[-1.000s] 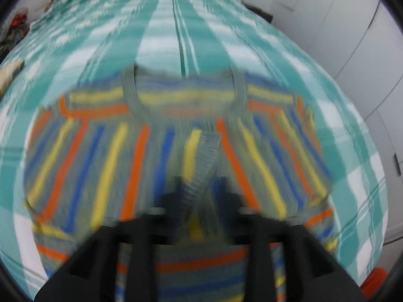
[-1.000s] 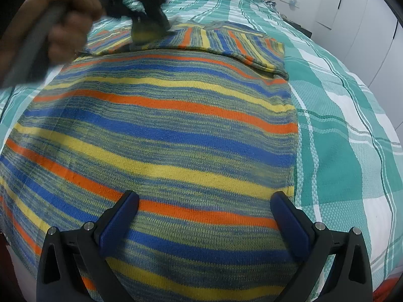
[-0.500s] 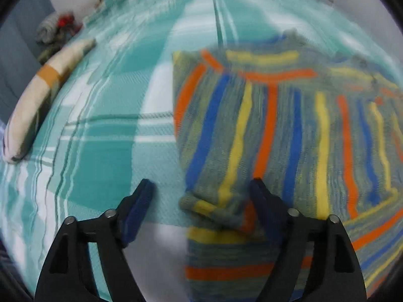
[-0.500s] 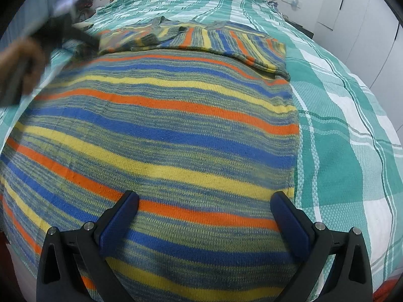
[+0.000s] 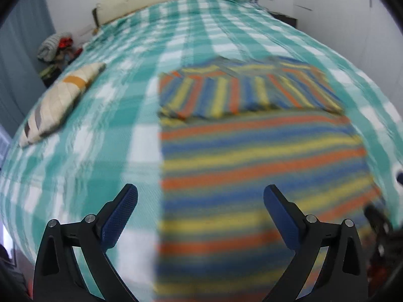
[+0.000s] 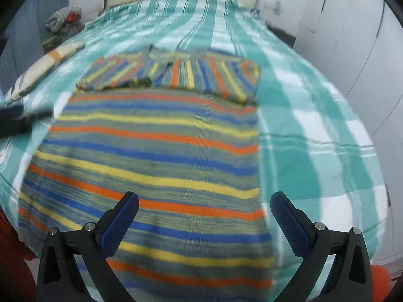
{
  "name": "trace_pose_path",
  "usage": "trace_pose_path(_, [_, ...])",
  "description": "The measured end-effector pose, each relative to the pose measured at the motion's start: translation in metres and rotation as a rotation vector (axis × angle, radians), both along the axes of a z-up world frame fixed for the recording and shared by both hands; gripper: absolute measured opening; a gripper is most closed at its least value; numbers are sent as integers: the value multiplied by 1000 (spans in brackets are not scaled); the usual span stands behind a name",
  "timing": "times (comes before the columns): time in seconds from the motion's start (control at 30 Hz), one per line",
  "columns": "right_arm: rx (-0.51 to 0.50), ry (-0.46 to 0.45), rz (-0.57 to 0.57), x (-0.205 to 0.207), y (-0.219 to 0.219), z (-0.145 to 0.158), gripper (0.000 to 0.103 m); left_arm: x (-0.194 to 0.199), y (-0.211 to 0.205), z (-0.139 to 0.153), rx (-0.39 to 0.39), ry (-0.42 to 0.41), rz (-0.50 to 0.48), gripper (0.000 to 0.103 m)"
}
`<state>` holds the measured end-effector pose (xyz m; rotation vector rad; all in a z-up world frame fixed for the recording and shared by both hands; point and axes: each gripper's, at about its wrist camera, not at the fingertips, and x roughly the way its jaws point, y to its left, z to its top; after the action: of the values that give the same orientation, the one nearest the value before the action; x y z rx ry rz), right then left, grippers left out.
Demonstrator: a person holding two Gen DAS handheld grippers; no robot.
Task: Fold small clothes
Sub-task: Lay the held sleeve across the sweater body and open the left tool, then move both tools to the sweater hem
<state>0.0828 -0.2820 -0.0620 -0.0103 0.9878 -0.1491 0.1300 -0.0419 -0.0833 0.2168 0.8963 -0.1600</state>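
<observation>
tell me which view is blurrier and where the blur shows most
Left wrist view: blurrier, the striped sweater and checked bedspread smeared throughout, while the left gripper stays sharp. Right wrist view: milder blur, sweater stripes readable near the right gripper, softer toward the folded sleeves; both show fisheye bulge.

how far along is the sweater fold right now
Done: both sleeves of the striped knit sweater lie folded across its chest on the green checked bedspread. In hand: nothing; the left tool and right tool are open, near the hem's two corners. Left: folding the body, which lies flat at full length.
</observation>
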Motion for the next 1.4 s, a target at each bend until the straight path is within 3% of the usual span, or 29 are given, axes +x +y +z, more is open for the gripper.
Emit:
trace_pose_path(0.17, [-45, -25, -41, -17, 0, 30, 103, -20, -11, -2, -75, 46, -6, 100])
trace_pose_path(0.37, [-97, -56, -64, -30, 3, 46, 103, -29, -20, -6, -58, 52, -36, 101])
trace_pose_path(1.4, [-103, -36, -125, -36, -13, 40, 103, -42, -32, 1, -1, 12, -33, 101])
